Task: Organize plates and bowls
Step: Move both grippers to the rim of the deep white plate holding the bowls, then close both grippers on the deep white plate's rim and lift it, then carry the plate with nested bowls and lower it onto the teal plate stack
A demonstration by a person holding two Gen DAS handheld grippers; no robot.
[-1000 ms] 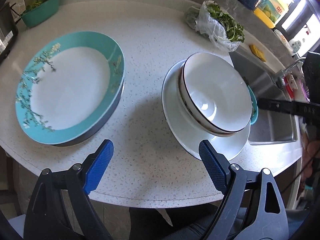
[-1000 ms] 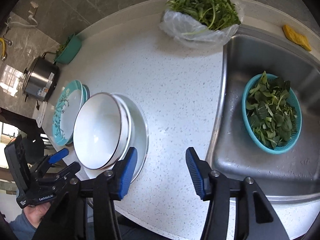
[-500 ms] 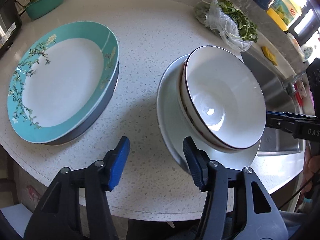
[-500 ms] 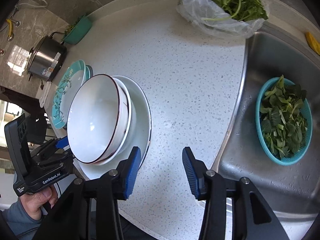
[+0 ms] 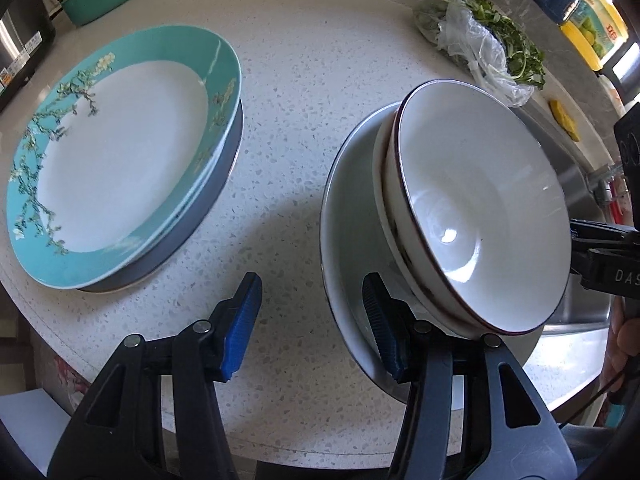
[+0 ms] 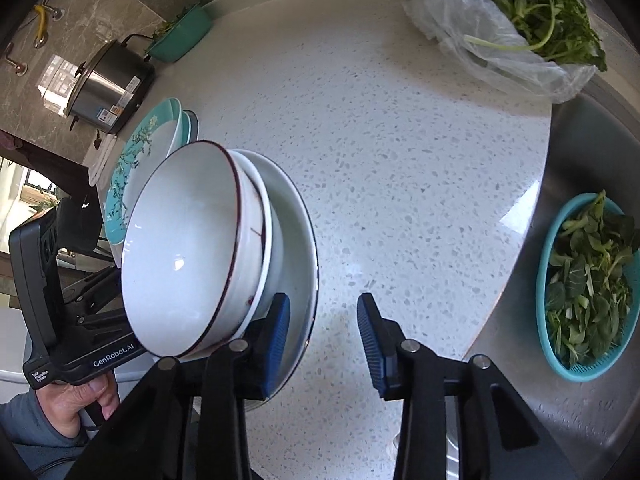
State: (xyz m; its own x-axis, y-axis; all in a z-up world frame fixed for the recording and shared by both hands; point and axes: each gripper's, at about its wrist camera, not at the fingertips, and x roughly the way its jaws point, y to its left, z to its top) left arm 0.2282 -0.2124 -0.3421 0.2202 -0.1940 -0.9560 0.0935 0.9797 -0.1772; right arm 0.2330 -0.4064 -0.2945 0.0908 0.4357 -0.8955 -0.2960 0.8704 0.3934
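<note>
"GenRobot.AI" on left gripper (image 6: 100,280), beside 2 stacked bowls (image 6: 192,248).

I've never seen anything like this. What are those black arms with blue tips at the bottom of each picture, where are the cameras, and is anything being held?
Those are hand-held tools, not a robot: a person holds a two-finger clamp in each hand, each with a wide-angle camera looking along its fingers. One picture is from the left gripper, the other from the right gripper. Both are open and hold nothing, though each has one blue pad over the white plate's rim. That plate carries the stacked white bowls on the speckled counter. Beside it lie the teal flowered plates, a bag of greens, and a teal basket of leaves in the sink.
</note>
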